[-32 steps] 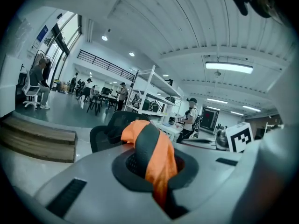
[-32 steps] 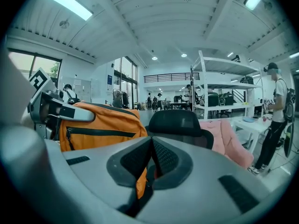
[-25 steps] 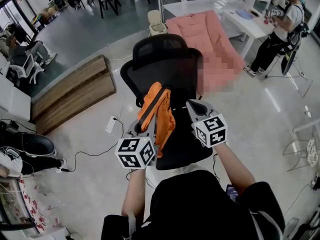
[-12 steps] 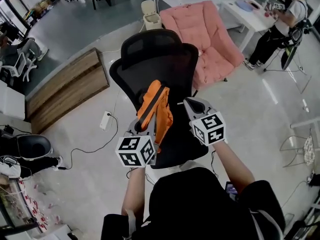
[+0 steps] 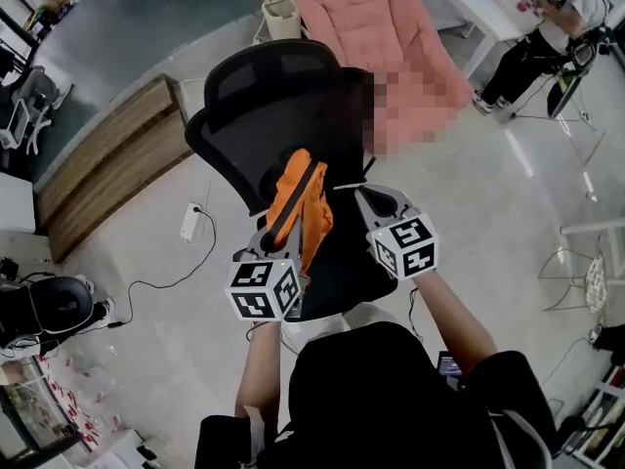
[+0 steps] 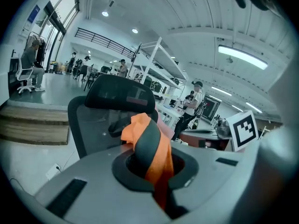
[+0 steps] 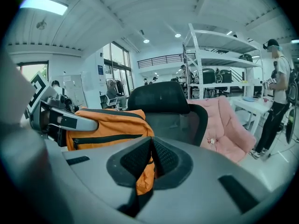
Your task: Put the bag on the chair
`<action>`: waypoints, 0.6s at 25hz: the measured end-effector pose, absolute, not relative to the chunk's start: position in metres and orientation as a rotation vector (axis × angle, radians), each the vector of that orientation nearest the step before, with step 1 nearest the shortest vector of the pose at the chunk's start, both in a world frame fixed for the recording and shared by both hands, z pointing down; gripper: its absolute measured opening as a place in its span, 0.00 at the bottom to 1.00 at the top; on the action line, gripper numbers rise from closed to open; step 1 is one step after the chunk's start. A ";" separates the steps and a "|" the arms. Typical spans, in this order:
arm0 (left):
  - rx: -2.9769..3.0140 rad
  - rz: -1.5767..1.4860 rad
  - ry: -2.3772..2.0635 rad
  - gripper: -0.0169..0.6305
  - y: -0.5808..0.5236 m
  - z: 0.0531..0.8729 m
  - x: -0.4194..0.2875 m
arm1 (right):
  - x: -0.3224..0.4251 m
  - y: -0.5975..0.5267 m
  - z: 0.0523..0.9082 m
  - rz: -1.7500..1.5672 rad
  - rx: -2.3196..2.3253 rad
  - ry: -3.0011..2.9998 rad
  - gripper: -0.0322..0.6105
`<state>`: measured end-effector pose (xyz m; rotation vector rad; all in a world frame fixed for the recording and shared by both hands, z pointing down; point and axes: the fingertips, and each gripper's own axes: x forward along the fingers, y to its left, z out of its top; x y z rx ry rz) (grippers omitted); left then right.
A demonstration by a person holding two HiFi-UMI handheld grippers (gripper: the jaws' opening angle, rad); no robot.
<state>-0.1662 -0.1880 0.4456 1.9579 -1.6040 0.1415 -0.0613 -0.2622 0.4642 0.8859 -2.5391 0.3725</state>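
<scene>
An orange bag (image 5: pixel 301 203) with dark straps hangs over the seat (image 5: pixel 342 262) of a black mesh office chair (image 5: pixel 273 96), just in front of its backrest. My left gripper (image 5: pixel 285 227) is shut on the bag from below left; in the left gripper view its jaws (image 6: pixel 156 171) pinch orange fabric and a dark strap (image 6: pixel 148 143). My right gripper (image 5: pixel 344 188) is at the bag's right edge. In the right gripper view its jaws (image 7: pixel 152 157) are shut on a fold of the orange bag (image 7: pixel 107 127), with the chair (image 7: pixel 161 99) behind.
A pink lounge chair (image 5: pixel 376 27) lies behind the office chair, with a pale bin (image 5: pixel 278 8) beside it. A wooden platform (image 5: pixel 107 164) is at the left. A power strip with its cable (image 5: pixel 190 221) lies on the floor. A person (image 5: pixel 547 37) stands at a white desk, far right.
The chair has come nearer and lower in the head view. The bag and both grippers now sit further over the seat. Both grips look the same.
</scene>
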 end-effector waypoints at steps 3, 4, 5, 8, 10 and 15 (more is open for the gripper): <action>1.943 0.170 -1.581 0.05 -0.198 0.461 -0.163 | -0.060 -0.270 0.476 0.399 0.880 -2.519 0.05; 1.939 0.183 -1.576 0.05 -0.202 0.466 -0.162 | -0.060 -0.273 0.480 0.407 0.878 -2.513 0.05; 1.935 0.195 -1.570 0.05 -0.207 0.471 -0.162 | -0.060 -0.276 0.484 0.414 0.876 -2.506 0.05; 1.922 0.222 -1.552 0.05 -0.219 0.485 -0.160 | -0.059 -0.287 0.497 0.429 0.870 -2.482 0.05; 1.915 0.237 -1.539 0.05 -0.225 0.494 -0.157 | -0.056 -0.292 0.506 0.443 0.868 -2.469 0.05; 1.914 0.298 -1.508 0.05 -0.233 0.517 -0.147 | -0.045 -0.296 0.529 0.494 0.873 -2.436 0.05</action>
